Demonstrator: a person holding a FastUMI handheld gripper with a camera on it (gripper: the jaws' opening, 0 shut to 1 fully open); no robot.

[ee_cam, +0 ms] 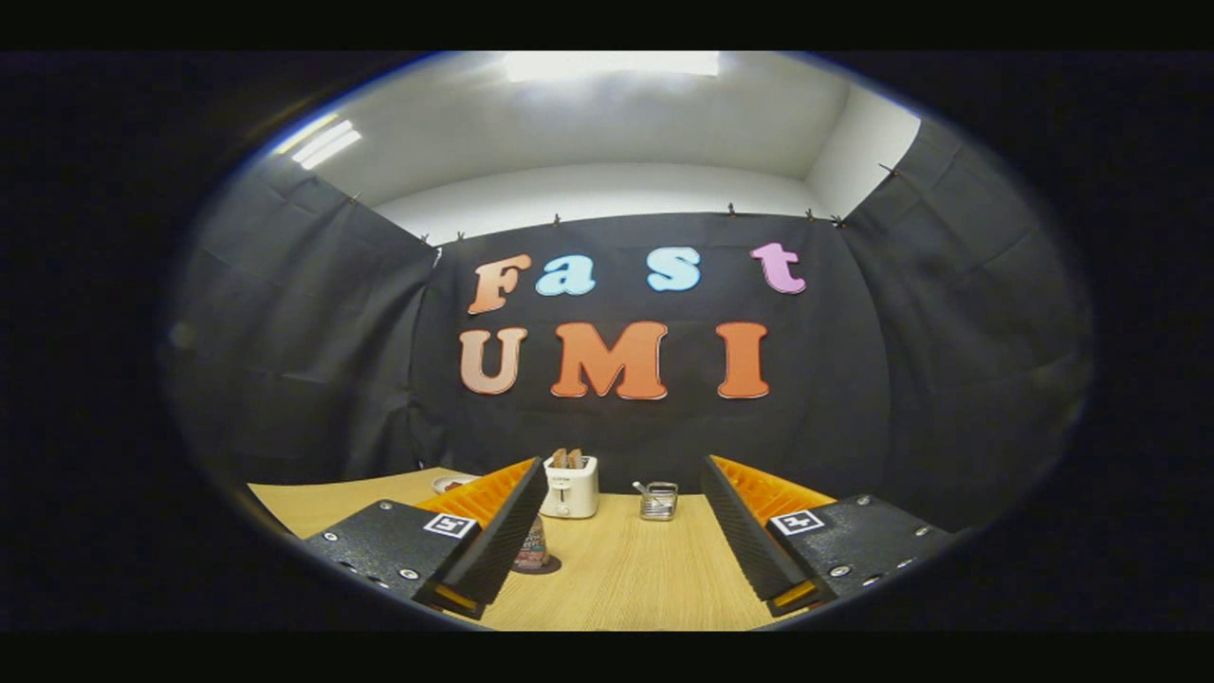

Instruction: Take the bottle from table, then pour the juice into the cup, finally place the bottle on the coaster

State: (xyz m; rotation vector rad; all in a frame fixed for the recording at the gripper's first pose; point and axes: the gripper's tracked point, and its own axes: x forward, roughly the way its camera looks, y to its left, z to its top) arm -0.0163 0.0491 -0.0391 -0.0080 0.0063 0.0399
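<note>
My gripper (623, 471) is open above the wooden table (626, 579), with nothing between its fingers. Its black pads with orange backs stand wide apart. Just right of the left finger (498, 545), partly hidden by it, a small brownish container with a label (531, 548) stands on a dark round coaster (541, 567). I cannot tell whether it is the bottle or a cup. Beyond the fingers, a small clear glass vessel (657, 501) with a metal piece sticking out of it stands near the table's far edge.
A white toaster (569, 486) with two slices of bread in it stands at the table's far edge, left of the glass vessel. The rim of a white plate (451, 482) shows behind the left finger. Black cloth walls close the booth all round.
</note>
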